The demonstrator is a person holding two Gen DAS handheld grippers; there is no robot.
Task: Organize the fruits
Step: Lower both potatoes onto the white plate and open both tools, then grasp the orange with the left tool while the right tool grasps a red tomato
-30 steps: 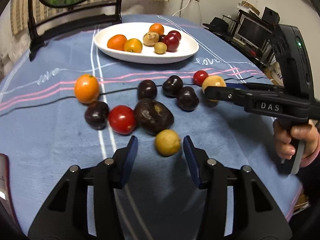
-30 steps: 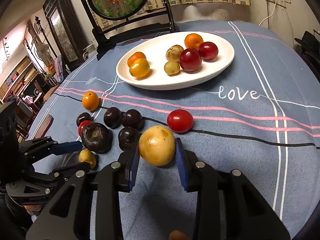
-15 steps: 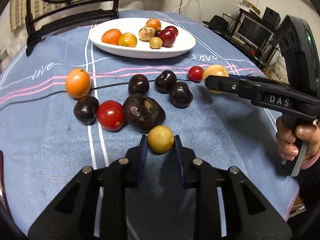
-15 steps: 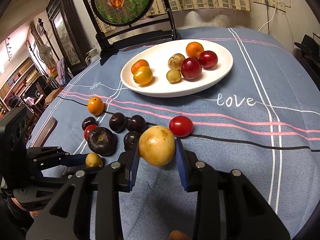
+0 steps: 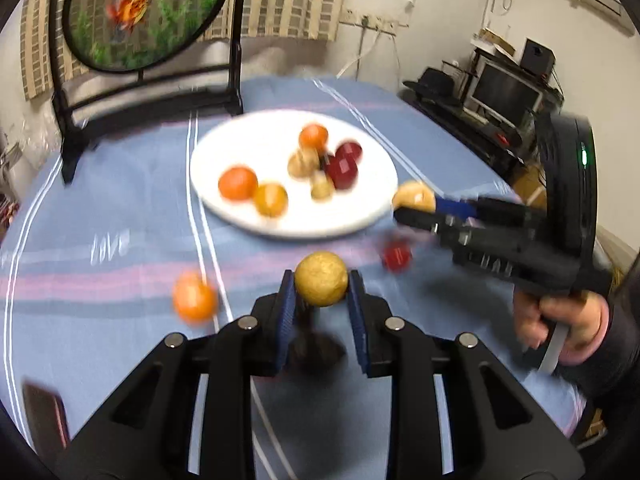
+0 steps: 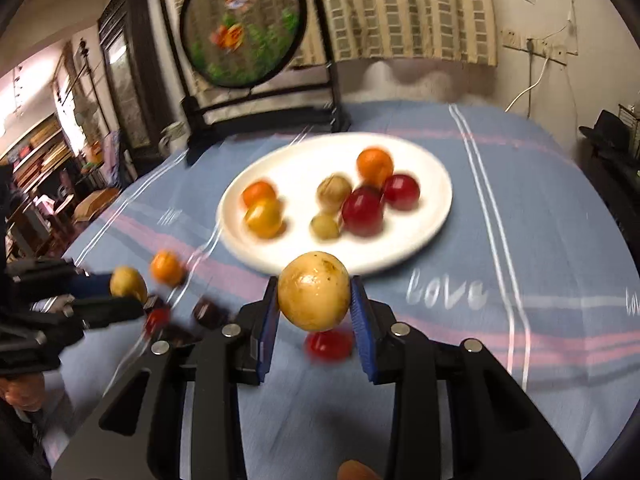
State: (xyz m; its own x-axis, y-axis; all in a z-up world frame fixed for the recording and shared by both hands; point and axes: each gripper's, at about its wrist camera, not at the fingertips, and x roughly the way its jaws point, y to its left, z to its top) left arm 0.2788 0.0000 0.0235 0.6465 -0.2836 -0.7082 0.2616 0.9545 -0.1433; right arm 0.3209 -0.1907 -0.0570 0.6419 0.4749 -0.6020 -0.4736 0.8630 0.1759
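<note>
Left gripper clamped on small round yellow fruit, seated between blue pads at fingertips. Right gripper clamped on larger round tan-yellow fruit. White round plate beyond both, fruit-filled.

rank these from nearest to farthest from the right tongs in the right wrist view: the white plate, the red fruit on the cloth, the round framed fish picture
1. The red fruit on the cloth, just below and behind the right tongs, which are shut on a yellow fruit.
2. The white plate, mid-table, straight ahead.
3. The round framed fish picture, at the table's far edge, up left.
</note>
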